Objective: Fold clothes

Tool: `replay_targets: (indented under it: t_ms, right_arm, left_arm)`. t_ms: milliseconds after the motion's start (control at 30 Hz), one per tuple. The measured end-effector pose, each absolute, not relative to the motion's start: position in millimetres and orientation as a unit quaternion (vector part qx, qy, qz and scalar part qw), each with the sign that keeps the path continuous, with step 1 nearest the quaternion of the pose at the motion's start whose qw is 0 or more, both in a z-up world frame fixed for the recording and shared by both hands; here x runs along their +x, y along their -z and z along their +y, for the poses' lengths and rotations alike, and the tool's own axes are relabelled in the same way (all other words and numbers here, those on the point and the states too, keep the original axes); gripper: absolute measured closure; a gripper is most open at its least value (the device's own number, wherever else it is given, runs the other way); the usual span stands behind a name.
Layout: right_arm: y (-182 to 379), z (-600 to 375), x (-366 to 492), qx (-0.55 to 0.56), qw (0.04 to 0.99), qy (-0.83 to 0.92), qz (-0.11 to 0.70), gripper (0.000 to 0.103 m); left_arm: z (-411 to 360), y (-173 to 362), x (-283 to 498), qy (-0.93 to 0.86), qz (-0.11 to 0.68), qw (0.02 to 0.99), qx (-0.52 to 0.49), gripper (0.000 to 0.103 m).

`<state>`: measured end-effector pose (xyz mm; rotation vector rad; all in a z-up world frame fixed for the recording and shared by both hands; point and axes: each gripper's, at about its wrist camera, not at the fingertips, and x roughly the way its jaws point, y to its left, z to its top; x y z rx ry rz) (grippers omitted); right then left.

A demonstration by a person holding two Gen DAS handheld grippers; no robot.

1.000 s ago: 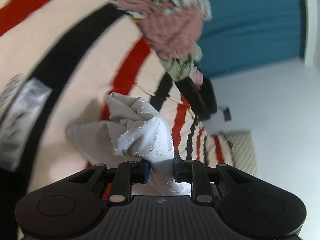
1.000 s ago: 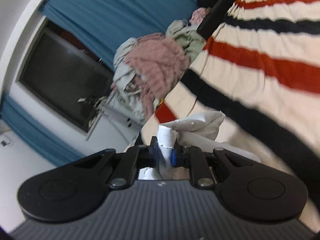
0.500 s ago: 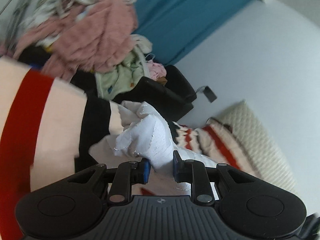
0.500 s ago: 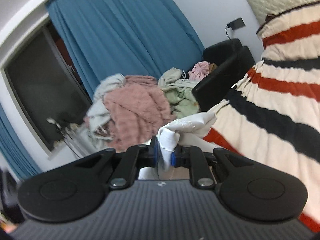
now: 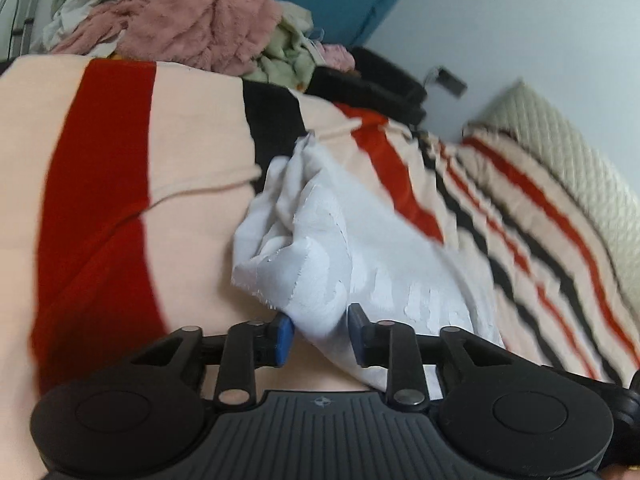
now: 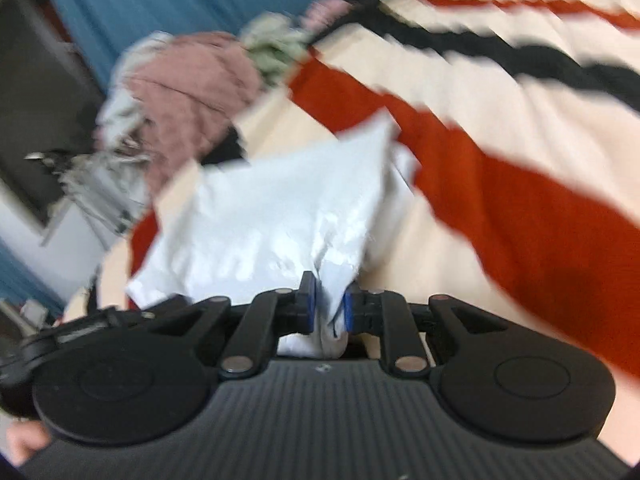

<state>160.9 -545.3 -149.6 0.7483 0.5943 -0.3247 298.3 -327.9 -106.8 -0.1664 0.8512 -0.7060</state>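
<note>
Since a second ago both grippers have been brought down, and the white garment (image 5: 352, 256), then held bunched in the air, is now being laid on the striped bedspread (image 5: 192, 176). Seen from the left wrist, the garment is being stretched from between the pads up and away toward the black stripe, its long axis running roughly along the gripper's line, with more cloth spreading off to the right. It is crumpled at the near end, with frayed, silvery-flecked edges. The left gripper (image 5: 320, 334) is being pointed downward at the bed and its jaws are opening; cloth is lying between them, touching the right pad while a gap is showing at the left pad. Seen from the right wrist, which is heavily blurred, the garment (image 6: 272, 220) is being spread as a flat wedge, pointing up and right toward a corner near the red stripe. The right gripper (image 6: 329, 306) is being tilted down too; its jaws are opening slightly, though a fold is still being pinched between the blue pads.
</note>
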Motion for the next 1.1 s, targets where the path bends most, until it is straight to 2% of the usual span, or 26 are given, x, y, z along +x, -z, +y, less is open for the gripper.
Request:
replay_targets:
  t_ms: [67,167,300,467,500,533,567,600,800,1100]
  right_arm:
    - [144.6,-537.3,148.8,0.359,0.873,0.156,0.290,0.086]
    - [121.9,-527.2,129.1,0.350,0.876,0.157,0.292,0.085]
    - [70.5,-515.9,100.4,0.336,0.887,0.148,0.280,0.085]
    - [-4.5,-495.4,59.9,0.298,0.912,0.128,0.252,0.083]
    - [-18.4,-489.7,50.8,0.290,0.916,0.125,0.249,0.073]
    - [-32.0,-483.0,40.7,0.282,0.920,0.121,0.243,0.047]
    - [-45.1,-476.2,30.4,0.274,0.925,0.117,0.236,0.032]
    - [-56.2,-469.1,19.2,0.269,0.930,0.113,0.224,0.010]
    - [-104.6,-432.1,-37.7,0.242,0.946,0.101,0.193,0.012]
    - [-117.9,-388.0,-86.0,0.174,0.962,0.101,0.186,0.012]
  left_arm:
    - [-321.2,95.2,279.5,0.334,0.396,0.854,-0.048,0.058]
    - [-315.4,61.6,250.4,0.342,0.386,0.856,-0.024,0.050]
    - [-302.6,2.9,200.1,0.358,0.351,0.865,0.001,0.030]
    - [-290.3,-68.6,138.9,0.357,0.310,0.881,0.020,0.019]
    - [-285.7,-81.8,125.9,0.355,0.303,0.884,0.022,0.014]
    - [-280.5,-94.7,112.9,0.354,0.295,0.887,0.025,0.011]
    - [-274.0,-106.2,100.0,0.352,0.286,0.891,0.029,0.004]
    - [-266.8,-116.1,87.0,0.348,0.276,0.895,0.031,0.000]
    - [-217.6,-161.2,14.1,0.341,0.246,0.907,0.016,0.000]
    - [-160.3,-180.7,-74.9,0.303,0.195,0.932,0.036,0.000]
